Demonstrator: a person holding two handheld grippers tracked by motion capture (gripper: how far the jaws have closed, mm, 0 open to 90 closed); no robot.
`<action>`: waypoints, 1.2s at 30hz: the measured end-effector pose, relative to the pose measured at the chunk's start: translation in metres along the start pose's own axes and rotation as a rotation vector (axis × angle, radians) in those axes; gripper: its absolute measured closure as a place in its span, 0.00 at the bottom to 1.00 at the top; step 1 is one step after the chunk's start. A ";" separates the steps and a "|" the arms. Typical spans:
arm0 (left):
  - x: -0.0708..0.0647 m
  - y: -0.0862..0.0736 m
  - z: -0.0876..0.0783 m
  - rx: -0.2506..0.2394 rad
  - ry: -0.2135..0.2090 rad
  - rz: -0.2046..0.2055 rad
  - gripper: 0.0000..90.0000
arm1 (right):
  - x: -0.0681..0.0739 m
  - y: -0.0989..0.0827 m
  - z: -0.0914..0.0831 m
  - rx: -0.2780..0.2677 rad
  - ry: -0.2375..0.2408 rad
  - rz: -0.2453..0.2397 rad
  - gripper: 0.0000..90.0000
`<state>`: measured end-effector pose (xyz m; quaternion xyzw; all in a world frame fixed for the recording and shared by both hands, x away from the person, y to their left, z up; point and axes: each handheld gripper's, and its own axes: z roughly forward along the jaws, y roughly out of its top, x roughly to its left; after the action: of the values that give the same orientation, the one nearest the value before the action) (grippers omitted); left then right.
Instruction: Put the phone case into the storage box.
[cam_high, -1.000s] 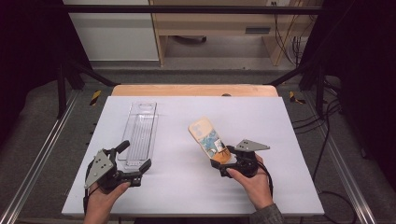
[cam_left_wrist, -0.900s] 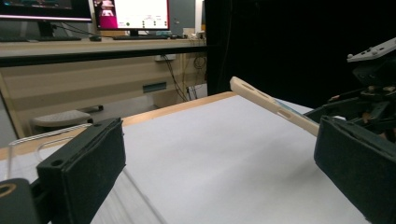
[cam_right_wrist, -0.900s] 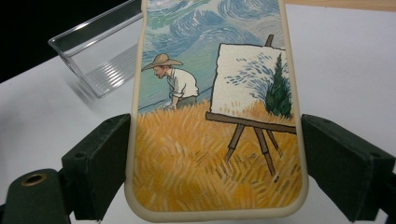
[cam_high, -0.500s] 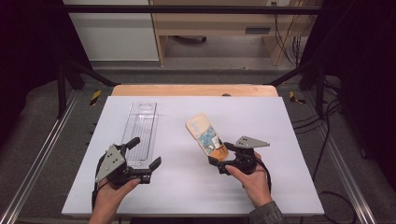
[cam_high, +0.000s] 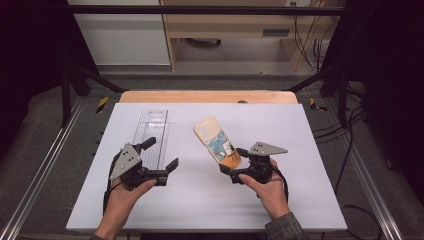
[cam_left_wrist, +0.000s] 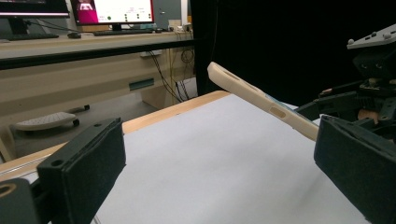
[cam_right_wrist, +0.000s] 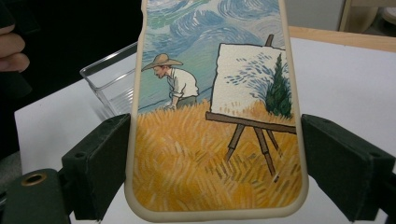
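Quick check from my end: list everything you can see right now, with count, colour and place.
Phone case: one, cream rim with painted field picture, tilted up off the table, lower end between the right gripper's fingers.
Plastic box: one, clear, lying on the table's left half.
Table: one, white top, wooden far edge.
Left gripper: one, black, open, beside the box's near end.
Right gripper: one, black, shut on the phone case.
Hands: two, one on each gripper.
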<state>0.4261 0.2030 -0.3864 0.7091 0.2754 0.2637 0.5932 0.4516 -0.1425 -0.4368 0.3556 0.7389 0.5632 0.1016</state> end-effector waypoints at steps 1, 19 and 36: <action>0.001 0.002 0.001 0.005 0.003 0.006 0.02 | 0.001 0.002 0.000 -0.002 -0.001 -0.001 0.14; 0.003 0.031 0.023 0.003 -0.020 0.027 0.02 | 0.010 0.031 -0.009 -0.035 -0.006 -0.052 0.14; -0.009 0.035 0.042 0.034 -0.118 0.022 0.06 | 0.024 0.030 0.003 -0.058 0.008 -0.091 0.14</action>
<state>0.4517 0.1625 -0.3584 0.7364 0.2366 0.2233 0.5931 0.4479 -0.1216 -0.4045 0.3165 0.7380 0.5807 0.1345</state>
